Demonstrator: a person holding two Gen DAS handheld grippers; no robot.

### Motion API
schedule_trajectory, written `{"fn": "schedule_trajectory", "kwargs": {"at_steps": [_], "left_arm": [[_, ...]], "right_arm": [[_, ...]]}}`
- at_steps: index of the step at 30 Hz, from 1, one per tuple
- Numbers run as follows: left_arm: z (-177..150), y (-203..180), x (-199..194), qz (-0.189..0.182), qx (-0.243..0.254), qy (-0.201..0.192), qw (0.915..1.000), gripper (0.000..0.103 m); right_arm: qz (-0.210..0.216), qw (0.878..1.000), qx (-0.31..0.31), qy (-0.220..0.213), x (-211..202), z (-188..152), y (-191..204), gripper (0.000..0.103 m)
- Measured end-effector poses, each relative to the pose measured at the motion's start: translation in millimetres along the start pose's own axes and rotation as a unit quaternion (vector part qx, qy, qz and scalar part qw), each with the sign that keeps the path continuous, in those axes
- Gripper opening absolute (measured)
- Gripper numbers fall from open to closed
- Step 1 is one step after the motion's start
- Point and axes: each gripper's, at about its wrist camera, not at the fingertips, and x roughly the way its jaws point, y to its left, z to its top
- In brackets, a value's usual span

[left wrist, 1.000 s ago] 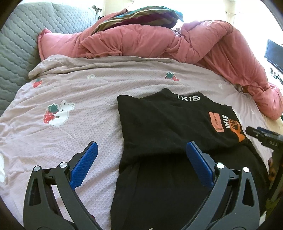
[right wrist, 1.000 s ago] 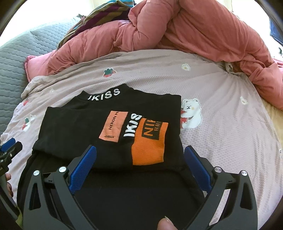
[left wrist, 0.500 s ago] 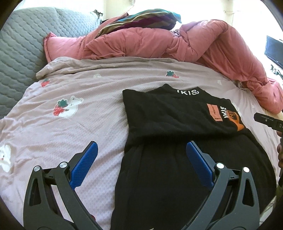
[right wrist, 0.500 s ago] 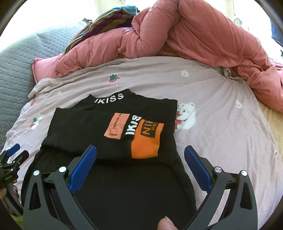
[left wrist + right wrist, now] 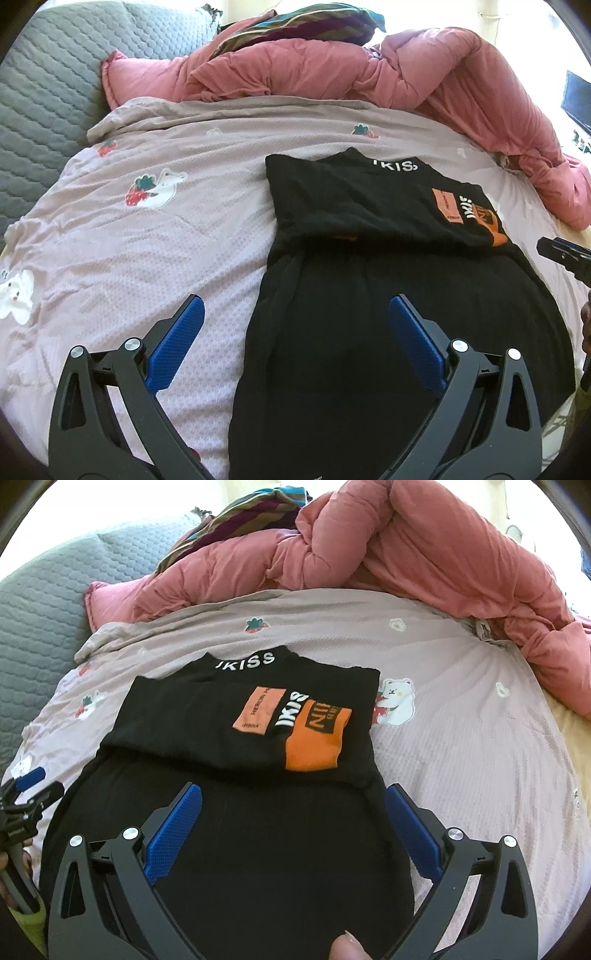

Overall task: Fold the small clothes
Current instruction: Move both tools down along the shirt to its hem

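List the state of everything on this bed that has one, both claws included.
Black shirt: flat on the sheet, upper part folded over the lower.
Left claw: open, empty.
Right claw: open, empty.
Pink duvet: bunched up at the far side.
Sheet: spread, lightly wrinkled.

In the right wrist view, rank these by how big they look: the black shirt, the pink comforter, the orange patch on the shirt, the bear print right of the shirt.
1-2. Black shirt and pink comforter: similar; the shirt is nearer, so unsure.
3. Orange patch.
4. Bear print.
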Motion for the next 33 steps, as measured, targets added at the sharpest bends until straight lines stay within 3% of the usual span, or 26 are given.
{"fn": "schedule_trajectory", "kwargs": {"at_steps": [19, 33], "left_arm": [[-24.5, -0.1, -8.4, 0.025, 0.011, 0.037, 0.9990, 0.094], [-45.4, 13.9, -10.6, 0.028, -0.001, 0.068, 0.9973, 0.093]], "right_arm": [[0.007, 0.999, -0.022, 0.025, -14.2, -36.6, -5.2, 0.098], [0.014, 0.996, -0.045, 0.070, -17.5, -80.6, -4.1, 0.098]]}}
